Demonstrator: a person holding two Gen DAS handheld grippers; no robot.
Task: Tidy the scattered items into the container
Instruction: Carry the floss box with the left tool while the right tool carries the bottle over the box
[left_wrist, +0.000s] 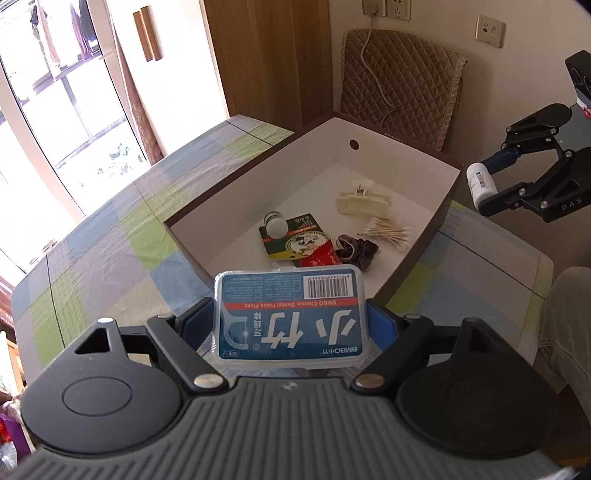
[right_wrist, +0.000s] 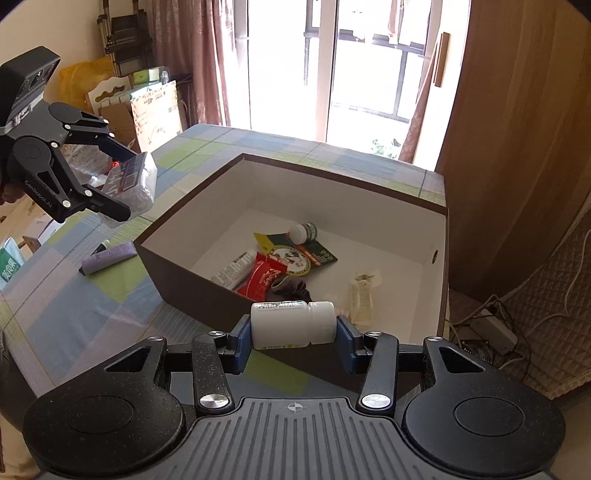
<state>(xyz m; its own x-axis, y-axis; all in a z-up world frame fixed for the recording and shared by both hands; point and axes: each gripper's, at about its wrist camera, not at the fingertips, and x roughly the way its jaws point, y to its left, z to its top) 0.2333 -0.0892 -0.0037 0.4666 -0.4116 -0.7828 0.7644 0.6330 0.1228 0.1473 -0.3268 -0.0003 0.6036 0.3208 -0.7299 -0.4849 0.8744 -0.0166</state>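
Observation:
My left gripper (left_wrist: 290, 319) is shut on a blue dental floss pick box (left_wrist: 291, 295), held just short of the near corner of the brown box with white inside (left_wrist: 236, 177). The right wrist view has this gripper (right_wrist: 122, 183) and the floss box (right_wrist: 141, 181) raised left of the brown box (right_wrist: 332, 177). A white pill bottle (right_wrist: 293, 325) lies sideways between the pads of my right gripper (right_wrist: 291, 332), which is shut on it, in front of the box's near wall. A purple tube (right_wrist: 107, 258) lies on the checked cloth (right_wrist: 74, 314) beside the box.
Inside the box lie a small bottle (left_wrist: 275, 225), a green card (right_wrist: 306, 254), a red packet (right_wrist: 264, 280), cotton swabs (left_wrist: 388, 232) and a cream clip (left_wrist: 364, 203). A quilted chair (left_wrist: 399, 81) stands behind. Cables and a power strip (right_wrist: 495, 328) lie on the floor.

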